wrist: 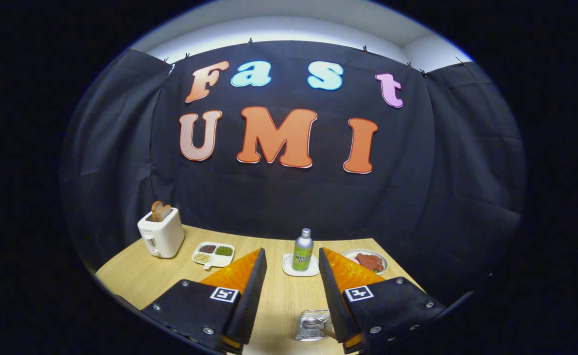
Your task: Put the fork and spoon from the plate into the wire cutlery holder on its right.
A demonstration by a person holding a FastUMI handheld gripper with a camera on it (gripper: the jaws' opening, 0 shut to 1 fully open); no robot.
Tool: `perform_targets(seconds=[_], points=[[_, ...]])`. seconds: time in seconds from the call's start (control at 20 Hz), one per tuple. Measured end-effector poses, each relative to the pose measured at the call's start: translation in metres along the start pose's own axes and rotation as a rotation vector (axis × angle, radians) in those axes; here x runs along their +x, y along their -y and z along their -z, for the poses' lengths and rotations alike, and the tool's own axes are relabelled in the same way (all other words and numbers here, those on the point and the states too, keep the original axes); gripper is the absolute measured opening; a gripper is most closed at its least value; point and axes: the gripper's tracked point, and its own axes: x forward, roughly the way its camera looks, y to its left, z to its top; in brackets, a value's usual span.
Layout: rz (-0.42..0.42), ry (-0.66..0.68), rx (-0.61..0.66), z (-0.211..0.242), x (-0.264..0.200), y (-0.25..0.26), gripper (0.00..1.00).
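Wire cutlery holder (pixel 312 325) between open gripper (pixel 291 291) fingers.

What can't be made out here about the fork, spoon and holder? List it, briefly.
- Wire cutlery holder, gripper view: partly hidden behind the right finger; contents too small to tell.
- Fork, spoon: cannot be identified.
- Plate of food: partly behind that finger.
- Gripper: open, holding nothing.

Bare table (pixel 279 301) is lying open between the parted fingers (pixel 249 296); a green bottle (pixel 302 250) is standing ahead, blocking the middle.
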Motion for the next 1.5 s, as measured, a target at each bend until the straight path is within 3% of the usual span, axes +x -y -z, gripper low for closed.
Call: perform_targets(seconds=[0.3,0.75,1.05,1.5], points=[[-0.025,0.031,0.014,-0.003,-0.008,-0.049,0.88],[-0.042,0.004,0.039,0.022,-0.018,-0.139,0.92],[-0.102,-0.198,0.022,0.091,-0.027,-0.191,0.92],[-0.155,-0.579,0.018,0.208,-0.039,-0.226,0.9]])
